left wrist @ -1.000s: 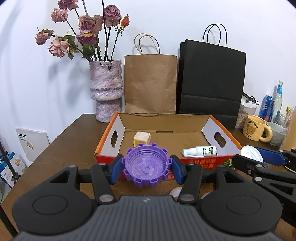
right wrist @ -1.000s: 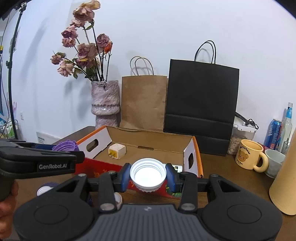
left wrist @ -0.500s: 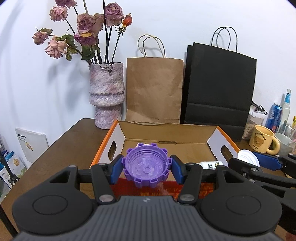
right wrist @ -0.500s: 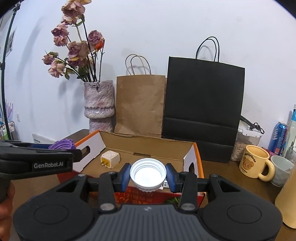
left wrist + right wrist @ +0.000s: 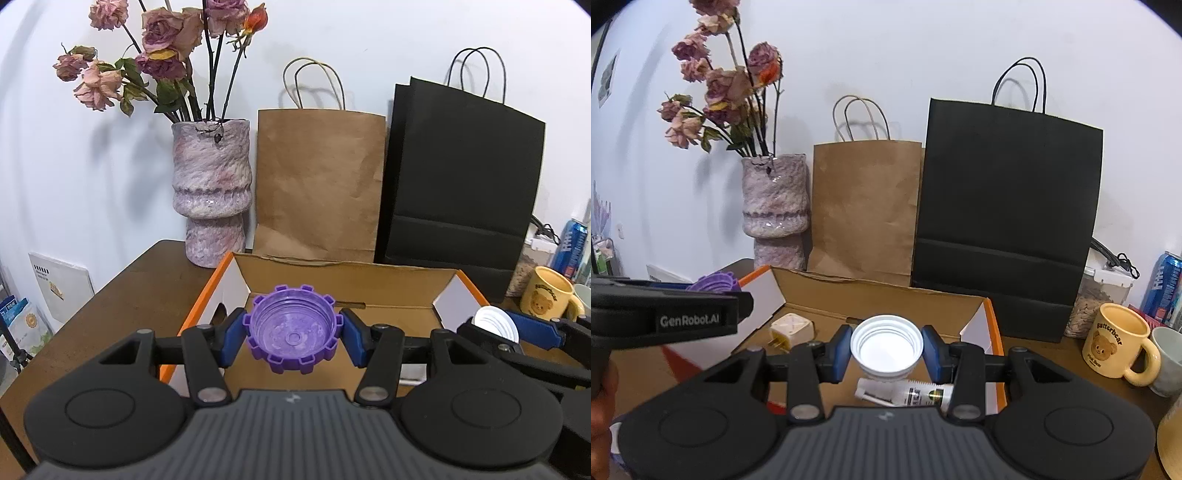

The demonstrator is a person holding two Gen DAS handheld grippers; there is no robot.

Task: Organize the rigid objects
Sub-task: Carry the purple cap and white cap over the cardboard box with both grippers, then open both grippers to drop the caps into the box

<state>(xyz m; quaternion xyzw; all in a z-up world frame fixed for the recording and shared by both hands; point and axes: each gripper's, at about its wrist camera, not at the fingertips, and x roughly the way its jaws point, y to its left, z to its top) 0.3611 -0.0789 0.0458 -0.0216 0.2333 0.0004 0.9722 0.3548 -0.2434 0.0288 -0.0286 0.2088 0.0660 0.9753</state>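
My left gripper point(image 5: 293, 336) is shut on a purple toothed lid point(image 5: 291, 328) and holds it above the left half of the open cardboard box point(image 5: 347, 284). My right gripper point(image 5: 885, 349) is shut on a white screw lid point(image 5: 885, 345) and holds it above the right half of the same box point(image 5: 886, 299). Inside the box lie a cream plug adapter point(image 5: 791, 330) and a small white spray bottle point(image 5: 905, 393). The right gripper and its white lid point(image 5: 496, 325) also show at the right of the left wrist view.
Behind the box stand a pink vase with dried roses point(image 5: 211, 192), a brown paper bag point(image 5: 317, 188) and a black paper bag point(image 5: 458, 177). A yellow bear mug point(image 5: 1117, 345), a grey cup point(image 5: 1169, 360) and a blue can point(image 5: 1161, 282) stand right of the box.
Both grippers have moved forward, from in front of the box's near wall to above its inside. Both lids stay gripped.
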